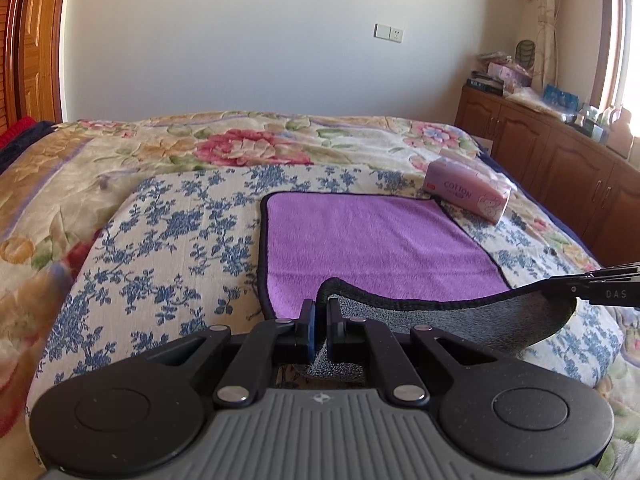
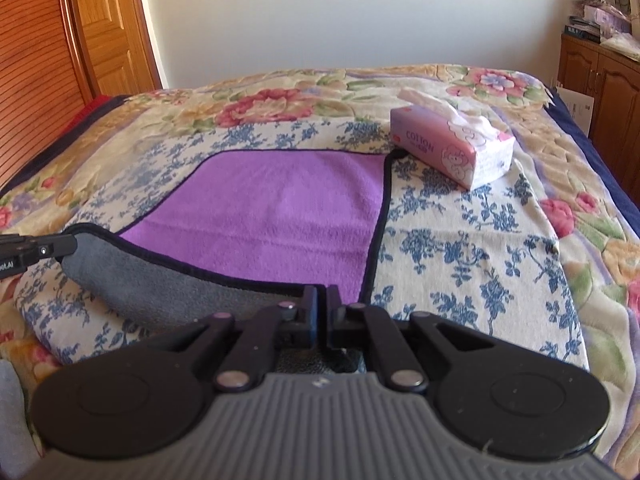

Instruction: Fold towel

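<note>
While the towel (image 1: 372, 236) lies purple side up on a blue-flowered cloth (image 1: 168, 232) over the bed (image 1: 120, 148), its near edge is lifted off the cloth, grey underside showing. Seen from the left wrist, the left tongs (image 1: 320, 320) are clamped on the near left corner, the black hem rising between the fingers, and the right tongs (image 1: 576, 290) come in at 3 o'clock, pinching the other near corner. From the right wrist, the right tongs (image 2: 322, 308) are closed on the hem at the near right corner, and the left tongs (image 2: 60, 245) show at 9 o'clock, gripping the far end of the lifted edge. Only the right wrist view shows loose tissue sticking out of the pink tissue pack (image 2: 452, 148), which sits at 1 o'clock, just beside the towel's far right corner. Only the left wrist view takes in the window (image 1: 628, 52) and curtain (image 1: 548, 20) at 2 o'clock. Both show a white wall with a socket plate (image 1: 389, 33), a wooden door (image 2: 112, 24) at 10 o'clock, and a cluttered wooden cabinet (image 1: 560, 148) beside the bed.
</note>
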`<act>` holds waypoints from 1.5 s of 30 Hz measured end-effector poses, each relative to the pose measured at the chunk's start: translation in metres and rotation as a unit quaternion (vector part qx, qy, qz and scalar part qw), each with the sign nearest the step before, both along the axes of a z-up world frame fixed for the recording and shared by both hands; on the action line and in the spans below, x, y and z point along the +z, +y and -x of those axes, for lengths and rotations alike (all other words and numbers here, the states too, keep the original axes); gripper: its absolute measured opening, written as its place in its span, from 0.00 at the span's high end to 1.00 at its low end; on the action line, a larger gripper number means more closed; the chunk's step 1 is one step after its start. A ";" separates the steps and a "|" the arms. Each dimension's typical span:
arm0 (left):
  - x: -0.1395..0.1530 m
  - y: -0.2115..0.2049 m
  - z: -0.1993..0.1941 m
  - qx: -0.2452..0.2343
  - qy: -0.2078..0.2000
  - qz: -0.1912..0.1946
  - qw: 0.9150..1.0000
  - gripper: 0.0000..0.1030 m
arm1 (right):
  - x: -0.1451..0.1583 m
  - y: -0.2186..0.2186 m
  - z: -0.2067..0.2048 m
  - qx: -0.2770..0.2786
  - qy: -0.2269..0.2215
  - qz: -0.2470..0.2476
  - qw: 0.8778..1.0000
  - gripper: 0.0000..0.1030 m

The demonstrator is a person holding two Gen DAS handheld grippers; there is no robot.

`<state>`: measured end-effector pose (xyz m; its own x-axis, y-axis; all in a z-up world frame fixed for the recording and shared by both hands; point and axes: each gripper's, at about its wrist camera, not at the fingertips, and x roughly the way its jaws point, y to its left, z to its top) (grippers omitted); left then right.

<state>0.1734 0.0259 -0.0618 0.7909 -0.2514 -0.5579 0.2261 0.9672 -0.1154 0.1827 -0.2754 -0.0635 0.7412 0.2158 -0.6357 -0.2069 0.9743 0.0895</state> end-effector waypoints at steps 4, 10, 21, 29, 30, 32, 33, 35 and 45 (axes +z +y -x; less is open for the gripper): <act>0.004 -0.001 -0.002 0.000 -0.004 -0.002 1.000 0.94 | 0.005 0.002 -0.002 0.004 -0.013 0.004 1.000 0.95; 0.011 -0.001 -0.008 0.001 -0.012 -0.001 1.000 0.94 | 0.013 0.004 -0.005 0.012 -0.029 0.008 0.999 0.95; 0.016 -0.003 -0.023 0.000 -0.020 -0.001 1.000 0.94 | 0.019 0.007 -0.017 0.019 -0.048 0.015 0.999 0.95; 0.017 -0.005 -0.034 0.000 -0.024 -0.009 1.000 0.94 | 0.022 0.010 -0.027 0.029 -0.061 0.024 0.997 0.95; 0.016 -0.005 -0.036 0.000 -0.024 -0.010 1.000 0.94 | 0.022 0.011 -0.029 0.031 -0.063 0.025 0.997 0.95; 0.016 -0.006 -0.039 0.000 -0.025 -0.013 1.000 0.94 | 0.023 0.011 -0.031 0.034 -0.066 0.026 0.997 0.95; 0.017 -0.007 -0.040 0.000 -0.026 -0.013 1.000 0.94 | 0.024 0.012 -0.032 0.035 -0.067 0.026 0.997 0.95; 0.017 -0.007 -0.043 0.000 -0.026 -0.014 1.000 0.94 | 0.024 0.011 -0.035 0.037 -0.069 0.027 0.997 0.95; 0.017 -0.009 -0.058 -0.005 -0.029 -0.020 0.999 0.94 | 0.023 0.012 -0.048 0.043 -0.072 0.032 0.996 0.95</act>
<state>0.2313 0.0169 -0.0444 0.8196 -0.2371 -0.5216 0.2404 0.9686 -0.0625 0.2306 -0.2637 -0.0406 0.8064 0.2458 -0.5379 -0.2969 0.9549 -0.0089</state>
